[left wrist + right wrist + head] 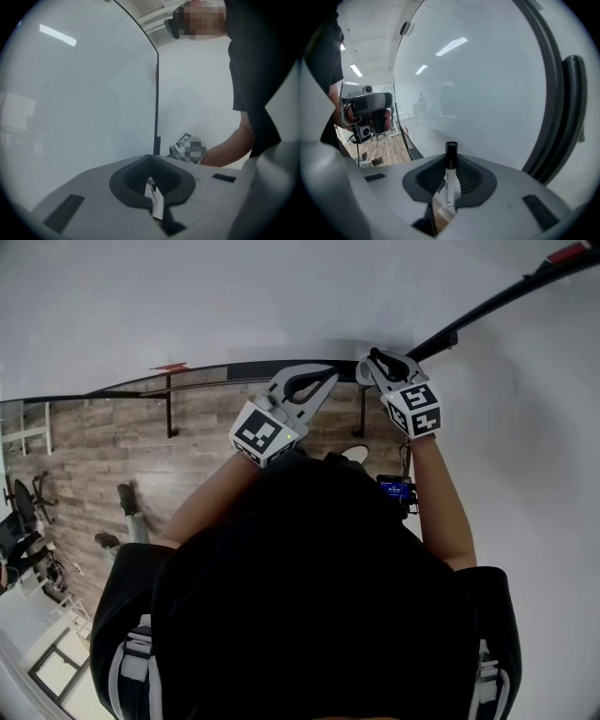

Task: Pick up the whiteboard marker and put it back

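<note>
Holding whiteboard marker (449, 177) pinched in my right gripper (448, 161), cap toward 12 o'clock, close before whiteboard (487, 84). Pickup done, I judge; putting it back, likely on black rail (216, 374) at 11 o'clock in head view, not yet done. Left gripper (150, 164) pressed together, empty.

Cool, even indoor light. Ceiling strips (451, 46) glare as pale streaks on the whiteboard (487, 84) above the right gripper's fingers (472, 180) and above the left gripper's fingers (129, 178). Both gripper views bend strongly, with black corners. The grey casing nearest each lens is soft.
</note>
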The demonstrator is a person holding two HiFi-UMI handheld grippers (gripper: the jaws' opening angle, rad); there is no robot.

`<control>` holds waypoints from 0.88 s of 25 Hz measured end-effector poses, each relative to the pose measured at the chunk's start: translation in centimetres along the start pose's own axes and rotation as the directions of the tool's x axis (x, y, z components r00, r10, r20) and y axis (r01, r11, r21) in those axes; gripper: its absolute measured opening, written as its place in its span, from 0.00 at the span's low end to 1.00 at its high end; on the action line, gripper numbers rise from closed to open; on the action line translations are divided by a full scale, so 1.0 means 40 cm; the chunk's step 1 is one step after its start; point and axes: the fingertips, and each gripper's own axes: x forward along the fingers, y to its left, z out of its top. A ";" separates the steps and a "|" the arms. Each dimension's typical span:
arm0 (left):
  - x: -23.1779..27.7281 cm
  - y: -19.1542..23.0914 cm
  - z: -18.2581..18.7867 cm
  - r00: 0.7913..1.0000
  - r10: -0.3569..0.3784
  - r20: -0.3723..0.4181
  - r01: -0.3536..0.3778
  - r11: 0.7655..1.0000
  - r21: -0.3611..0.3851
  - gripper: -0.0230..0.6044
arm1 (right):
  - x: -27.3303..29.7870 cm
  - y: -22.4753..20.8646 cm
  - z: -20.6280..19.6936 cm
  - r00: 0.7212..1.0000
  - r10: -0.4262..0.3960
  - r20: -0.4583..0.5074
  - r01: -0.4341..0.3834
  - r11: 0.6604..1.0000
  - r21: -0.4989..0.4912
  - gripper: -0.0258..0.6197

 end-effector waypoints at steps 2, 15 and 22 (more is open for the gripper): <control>0.001 -0.001 0.011 1.000 -0.006 0.008 0.006 1.000 0.004 0.04 | -0.021 -0.001 0.023 1.000 -0.013 0.019 0.013 1.000 -0.004 0.14; 0.021 0.009 0.106 0.997 -0.060 0.052 0.058 0.998 0.026 0.04 | -0.176 0.002 0.202 0.974 -0.089 0.208 0.094 0.995 -0.014 0.14; 0.017 0.000 0.173 0.992 -0.099 0.083 0.094 0.994 0.058 0.04 | -0.273 0.025 0.260 0.961 -0.104 0.258 0.114 0.993 -0.025 0.14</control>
